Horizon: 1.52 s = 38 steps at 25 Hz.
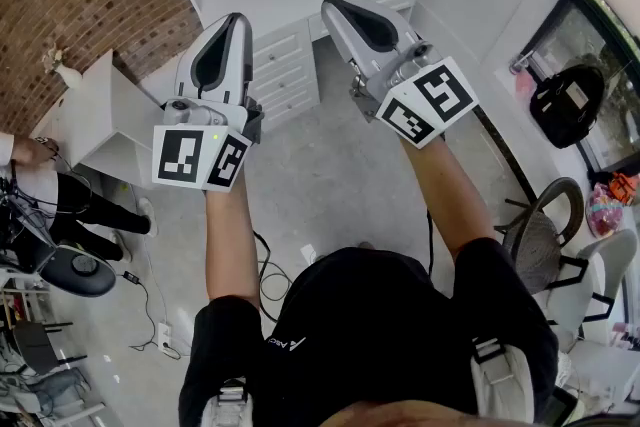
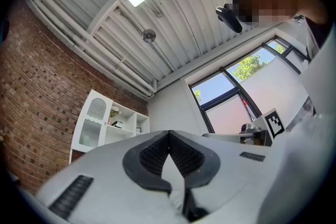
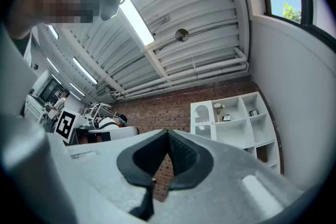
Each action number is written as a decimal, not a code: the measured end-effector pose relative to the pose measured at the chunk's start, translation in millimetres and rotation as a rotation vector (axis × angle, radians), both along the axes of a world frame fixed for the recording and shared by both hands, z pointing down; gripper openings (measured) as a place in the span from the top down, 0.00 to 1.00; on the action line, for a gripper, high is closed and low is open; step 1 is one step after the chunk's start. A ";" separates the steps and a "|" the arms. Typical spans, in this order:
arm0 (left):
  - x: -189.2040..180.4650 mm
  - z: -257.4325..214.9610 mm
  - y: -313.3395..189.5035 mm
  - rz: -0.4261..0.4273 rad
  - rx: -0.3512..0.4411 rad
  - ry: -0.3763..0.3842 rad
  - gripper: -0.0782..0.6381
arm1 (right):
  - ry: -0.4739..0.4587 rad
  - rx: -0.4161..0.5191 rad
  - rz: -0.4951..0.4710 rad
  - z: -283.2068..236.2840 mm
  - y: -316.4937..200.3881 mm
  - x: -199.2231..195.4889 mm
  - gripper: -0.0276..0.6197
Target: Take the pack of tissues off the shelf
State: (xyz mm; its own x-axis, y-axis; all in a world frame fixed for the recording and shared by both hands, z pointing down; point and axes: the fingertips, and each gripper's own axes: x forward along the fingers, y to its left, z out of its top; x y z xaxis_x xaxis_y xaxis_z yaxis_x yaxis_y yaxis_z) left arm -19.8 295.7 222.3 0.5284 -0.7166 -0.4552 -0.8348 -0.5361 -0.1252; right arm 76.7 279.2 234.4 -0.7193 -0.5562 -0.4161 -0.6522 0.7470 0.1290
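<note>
My left gripper (image 1: 238, 16) and my right gripper (image 1: 331, 4) are both raised in front of the person, tips pointing up and away. The jaws of each meet at the tips with nothing between them. Past the shut left gripper (image 2: 169, 134) a white shelf unit (image 2: 111, 123) stands against the brick wall. The same white shelf unit (image 3: 237, 124) shows beyond the shut right gripper (image 3: 168, 134), well out of reach. Small items sit in its upper compartments, too small to name. I cannot pick out a pack of tissues.
A white dresser with drawers (image 1: 286, 57) stands ahead along the wall, and a white cabinet (image 1: 100, 115) at the left. Another person (image 1: 45, 177) sits at the far left beside equipment. Cables (image 1: 266, 277) lie on the floor. A chair (image 1: 538, 237) and black bag (image 1: 566, 101) are at the right.
</note>
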 end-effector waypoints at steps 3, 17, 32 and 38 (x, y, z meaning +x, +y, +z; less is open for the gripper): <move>-7.1 1.0 -1.5 -0.002 0.003 0.003 0.89 | -0.012 -0.005 0.004 0.3 -3.4 -2.3 0.96; -89.4 4.1 -20.0 -0.015 0.004 0.011 0.89 | 0.025 -0.025 0.048 -0.2 -42.0 -61.9 0.95; -117.2 -3.3 -203.6 -0.068 0.008 -0.015 0.89 | 0.024 0.043 0.029 -45.7 -256.7 -99.8 0.90; -92.2 -20.6 -329.5 -0.095 0.019 -0.021 0.89 | 0.033 0.080 0.026 -80.2 -389.1 -75.2 0.86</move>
